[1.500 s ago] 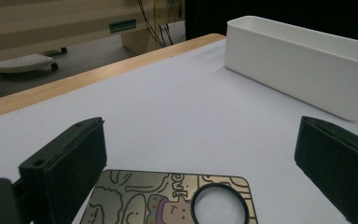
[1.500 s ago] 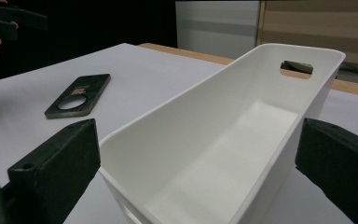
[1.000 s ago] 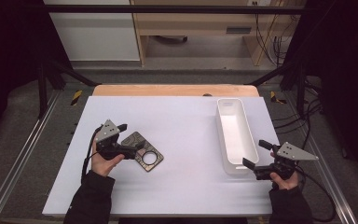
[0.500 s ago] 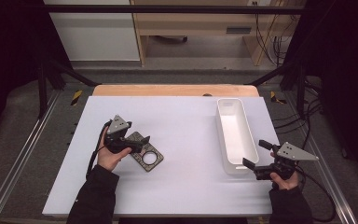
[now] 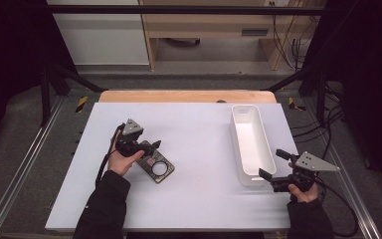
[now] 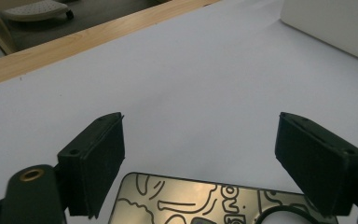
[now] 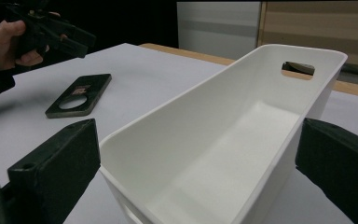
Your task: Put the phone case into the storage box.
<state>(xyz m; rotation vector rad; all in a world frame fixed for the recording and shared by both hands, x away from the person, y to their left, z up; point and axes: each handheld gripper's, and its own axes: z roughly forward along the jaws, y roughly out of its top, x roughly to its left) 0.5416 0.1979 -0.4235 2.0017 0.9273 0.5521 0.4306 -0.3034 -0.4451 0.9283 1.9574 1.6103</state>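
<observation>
The left gripper [image 5: 149, 147] has slid over the dark engraved metal plate [image 5: 155, 166], jaws just closing, apart, ready to grab.

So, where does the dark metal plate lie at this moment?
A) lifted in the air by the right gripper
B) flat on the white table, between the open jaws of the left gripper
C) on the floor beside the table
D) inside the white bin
B: the dark metal plate lies flat on the white table, its near end between the open jaws of the left gripper, and the white bin holds nothing.
</observation>
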